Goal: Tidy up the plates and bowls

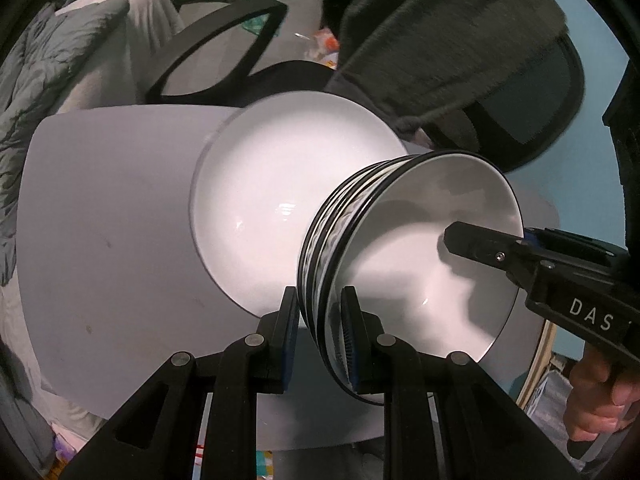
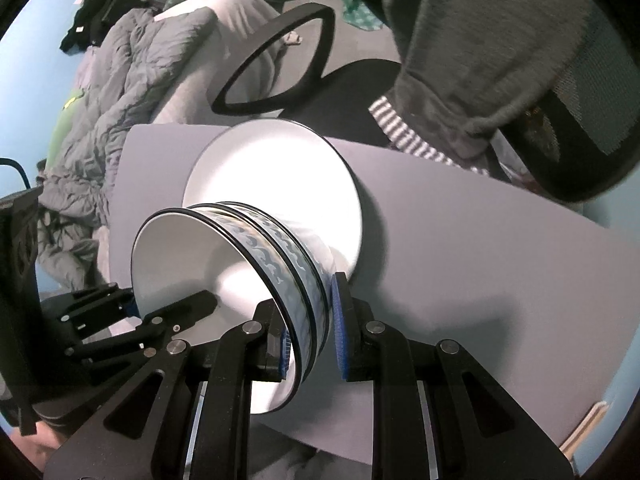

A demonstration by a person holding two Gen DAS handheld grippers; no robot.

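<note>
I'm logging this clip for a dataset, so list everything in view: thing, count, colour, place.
stack of bowls: three nested, white inside, blue wave band, dark rims; held tilted over the plate.
plate: one, white; lying on the table.
table: one, pale grey; under the plate.
office chair: one, black; behind the table.
grey garment: one, dark grey; draped on the chair back.
bedding: grey, rumpled; in the background.
left tongs: black, blue pads; shut on the stack's rim.
right tongs: black, blue pads; shut on the opposite rim.
hand: one; gripping the right tongs' handle.
</note>
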